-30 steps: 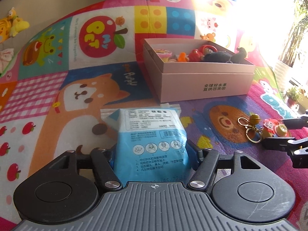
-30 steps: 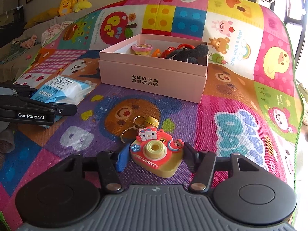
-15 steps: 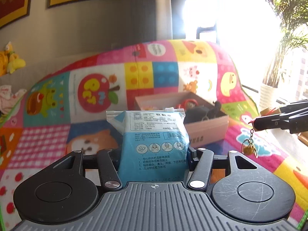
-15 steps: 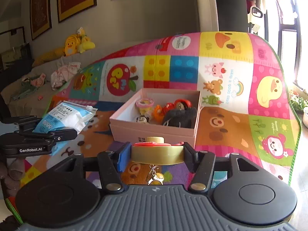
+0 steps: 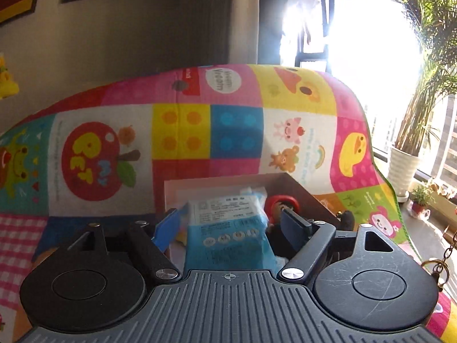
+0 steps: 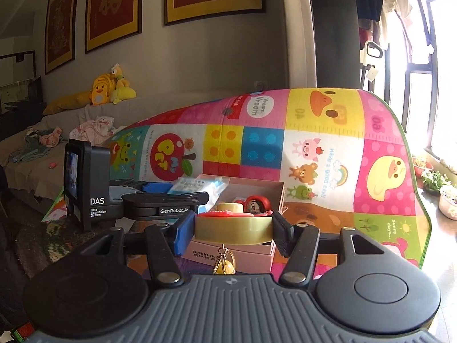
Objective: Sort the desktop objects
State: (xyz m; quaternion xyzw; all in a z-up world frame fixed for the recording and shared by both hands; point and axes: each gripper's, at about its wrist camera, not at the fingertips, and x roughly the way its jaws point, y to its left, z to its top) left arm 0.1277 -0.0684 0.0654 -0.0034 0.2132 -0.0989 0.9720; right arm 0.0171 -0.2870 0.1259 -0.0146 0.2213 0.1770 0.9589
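My left gripper (image 5: 227,224) hangs over the pink box (image 5: 182,184) with its jaws spread wider than the blue wipes pack (image 5: 228,234), which lies between them above the box's contents. A red-capped toy figure (image 5: 281,204) sits in the box beside the pack. My right gripper (image 6: 232,228) is shut on the yellow toy camera keychain (image 6: 232,224), held in the air in front of the pink box (image 6: 251,253). Its ring and bell (image 6: 224,264) dangle below. The left gripper (image 6: 182,200) and wipes pack (image 6: 197,185) show at left in the right wrist view.
The colourful play mat (image 5: 237,131) spreads under and behind the box. A potted plant (image 5: 405,168) stands by the bright window at right. A sofa with plush toys (image 6: 110,88) and clothes lies at far left. The keychain chain (image 5: 441,260) shows at the left view's right edge.
My left gripper carried the wipes pack over the box and its jaws spread apart. My right gripper lifted the camera keychain higher and closer to the box.
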